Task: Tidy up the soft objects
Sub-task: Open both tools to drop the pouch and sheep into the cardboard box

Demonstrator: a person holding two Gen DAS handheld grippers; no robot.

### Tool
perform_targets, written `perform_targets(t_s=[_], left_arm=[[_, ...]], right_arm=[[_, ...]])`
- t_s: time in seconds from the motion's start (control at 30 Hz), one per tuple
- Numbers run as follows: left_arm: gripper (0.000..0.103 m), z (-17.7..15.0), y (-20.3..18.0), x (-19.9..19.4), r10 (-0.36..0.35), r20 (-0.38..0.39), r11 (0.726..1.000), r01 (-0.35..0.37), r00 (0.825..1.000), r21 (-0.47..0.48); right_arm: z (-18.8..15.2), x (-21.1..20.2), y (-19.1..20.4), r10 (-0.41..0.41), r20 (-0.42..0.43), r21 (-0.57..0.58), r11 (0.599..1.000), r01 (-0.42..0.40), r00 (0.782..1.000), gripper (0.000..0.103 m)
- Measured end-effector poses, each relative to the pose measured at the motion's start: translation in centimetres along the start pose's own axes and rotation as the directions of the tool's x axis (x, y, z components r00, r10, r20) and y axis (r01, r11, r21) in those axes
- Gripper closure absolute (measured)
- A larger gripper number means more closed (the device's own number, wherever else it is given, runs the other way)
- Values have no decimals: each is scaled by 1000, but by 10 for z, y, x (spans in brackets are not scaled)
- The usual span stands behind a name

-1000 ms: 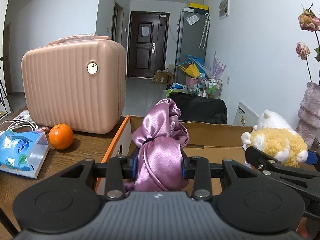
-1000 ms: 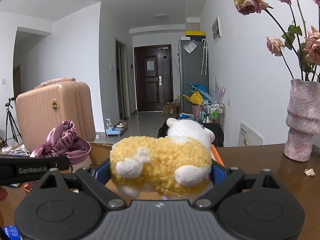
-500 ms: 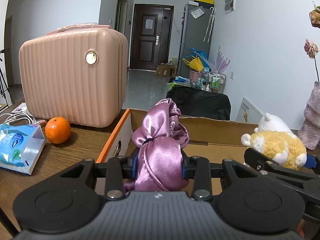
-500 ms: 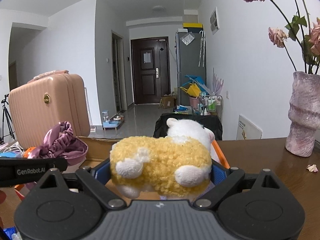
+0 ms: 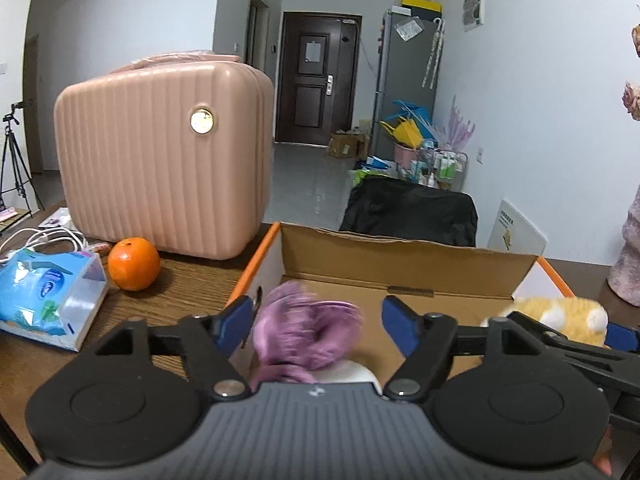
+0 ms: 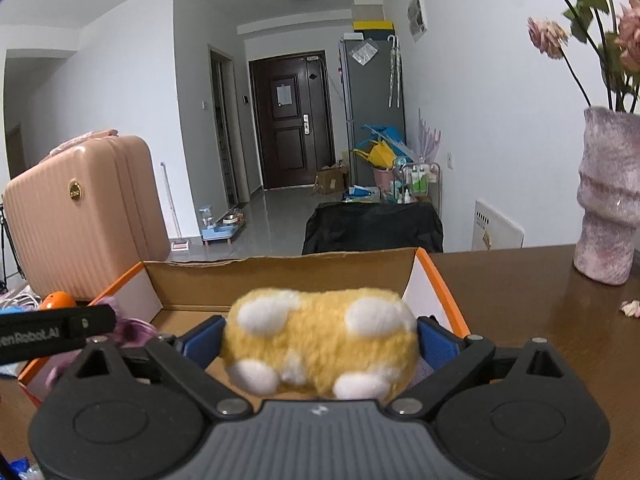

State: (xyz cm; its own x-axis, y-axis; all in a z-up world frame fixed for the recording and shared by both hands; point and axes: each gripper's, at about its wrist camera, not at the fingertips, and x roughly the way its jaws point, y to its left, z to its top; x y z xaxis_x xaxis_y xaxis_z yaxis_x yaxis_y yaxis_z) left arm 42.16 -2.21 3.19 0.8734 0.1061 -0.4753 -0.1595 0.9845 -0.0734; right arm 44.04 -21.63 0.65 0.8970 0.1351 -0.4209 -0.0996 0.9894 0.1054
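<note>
A blurred purple satin scrunchie [image 5: 308,332] drops between the jaws of my left gripper [image 5: 318,320], which are opening; neither blue pad touches it. Below it lies an open cardboard box [image 5: 400,256] with orange edges. In the right wrist view, a yellow and white plush toy [image 6: 320,344] sits between the jaws of my right gripper [image 6: 318,340], feet toward the camera and blurred. These jaws are opening too, and the pads stand just off its sides, above the box [image 6: 280,276]. The plush toy [image 5: 560,312] also shows in the left wrist view, at the right.
A pink ribbed suitcase [image 5: 160,176] stands left of the box on the wooden table [image 5: 188,284]. An orange [image 5: 134,264], a blue tissue pack [image 5: 44,296] and white cables [image 5: 40,236] lie in front of the suitcase. A mauve vase [image 6: 608,200] with dried roses stands at right.
My left jaws sprang apart and the scrunchie slipped down from between them. The right jaws widened and the plush toy rolled, feet now facing the camera. Both grippers came closer to the box.
</note>
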Motion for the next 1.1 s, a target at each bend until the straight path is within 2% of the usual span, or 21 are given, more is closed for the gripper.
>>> perform_targets(t_s=[0.03,0.17,0.23,0.67,1.1], left_arm=[[17,0,1,-1,8,3,1000,-8,1000,-4],[4,2,3,-3,32,18,999,-32,999,-9],[2,2,3,-5,40,24,999,-40,999,-11],[0,0,8,-8,65,12,997,-64,998,-32],[0,-7,18,-31,76,39,997,-75,996,-23]], right_arm=[[1,0,-1,1,0,4,1000,-1,1000,0],[2,-1,-1,-3,10,3,1000,2,1000,0],[2,-1,-2,1,14,7,1000,-1,1000,0],[-3,-13,0,-2,31,18,1000,1,1000,0],[-12,-48,4,0,80,-11,1000,1,997,0]])
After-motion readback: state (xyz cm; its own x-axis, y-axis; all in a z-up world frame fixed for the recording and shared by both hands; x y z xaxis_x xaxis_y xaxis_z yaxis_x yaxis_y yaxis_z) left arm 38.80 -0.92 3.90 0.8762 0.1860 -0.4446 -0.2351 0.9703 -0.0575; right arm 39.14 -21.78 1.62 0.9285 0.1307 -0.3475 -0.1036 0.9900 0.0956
